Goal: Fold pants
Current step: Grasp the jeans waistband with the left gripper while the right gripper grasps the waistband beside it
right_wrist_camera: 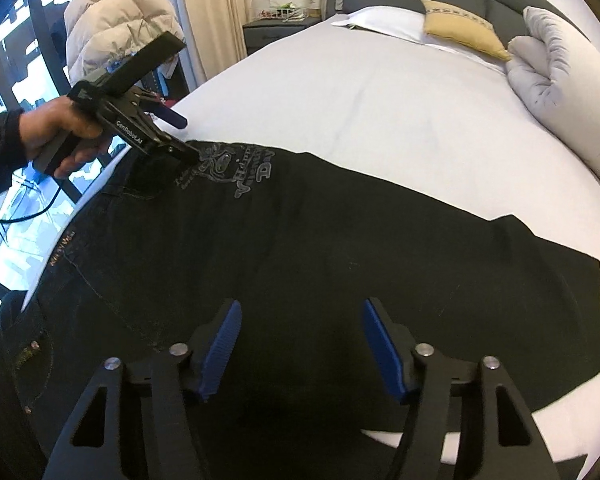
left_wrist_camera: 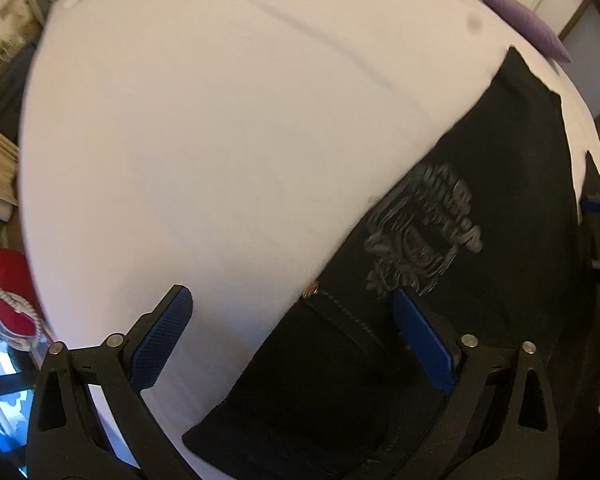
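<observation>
**Pants flat on bed, both claws released**

On the white bed, the black pants lie spread flat, waistband toward the window side and the leg ends toward the pillows. A grey printed emblem sits on the upper leg near the far edge.

Left claw: released, jaws spread wide, hovering over the waist corner by a pocket seam; no cloth between its pads. The right-wrist view confirms this — one blue pad stands clear above the sheet. Right claw: likewise released, poised above the middle of the fabric and grasping nothing.

Handling, as a judgement: the cloth looks like denim — soft, limp, moderately heavy, not fragile. It should drape and sag if lifted at a single point, so paired holds are advisable. The waistband and the hem edges, being thicker and stitched, appear the firmest places to pinch; the flat mid-panel offers little to grip.

Surroundings: a tan cushion, a rolled grey duvet and a purple pillow sit toward the headboard, apart from the garment. A puffy jacket hangs by the window. Nothing rests on the pants; the sheet beside them is free for folding.
</observation>
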Tool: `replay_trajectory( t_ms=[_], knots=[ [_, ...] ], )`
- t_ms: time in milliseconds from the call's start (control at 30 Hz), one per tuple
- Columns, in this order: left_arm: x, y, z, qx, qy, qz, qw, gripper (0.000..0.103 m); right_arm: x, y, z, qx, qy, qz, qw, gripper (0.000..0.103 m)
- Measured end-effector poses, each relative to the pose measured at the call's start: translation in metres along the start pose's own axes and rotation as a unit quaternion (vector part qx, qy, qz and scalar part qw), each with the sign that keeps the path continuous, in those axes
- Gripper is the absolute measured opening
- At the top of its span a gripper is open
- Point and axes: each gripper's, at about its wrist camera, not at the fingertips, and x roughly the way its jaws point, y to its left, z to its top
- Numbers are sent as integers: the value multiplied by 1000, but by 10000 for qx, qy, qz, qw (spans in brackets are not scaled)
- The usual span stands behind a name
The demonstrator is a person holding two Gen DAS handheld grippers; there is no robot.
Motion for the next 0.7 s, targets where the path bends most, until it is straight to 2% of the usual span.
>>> replay_trajectory(
  t_ms=[100,133,167,233,267,333,433,600,700],
  knots=[
    [7,3,2,37,90,-134,9999,94,9,0,6,-91,57,36,9999,57],
    [6,5,3,14,100,-175,9998,86,11,0,9,-132,47,80,9999,55],
    [6,7,5,-18,102,-201,9997,77,11,0,11,-162,41,98,9998,54],
    [3,8,7,-140,69,-372,9992,32,14,1,17,-242,19,131,9996,52],
    [1,7,8,-175,50,-462,9988,25,16,2,20,-269,16,156,9995,51],
    [-4,-1,9,-45,-42,-273,9996,13,16,4,28,-336,-21,193,9992,51],
    [-18,-18,2,146,-313,30,9994,7,15,7,42,-601,-112,295,9977,51],
    [-54,-47,-29,296,-933,233,9949,6,18,14,70,-1174,-181,503,9917,51],
    [-65,-55,-32,431,-1150,349,9918,5,25,17,90,-1551,-170,560,9862,51]
  ],
)
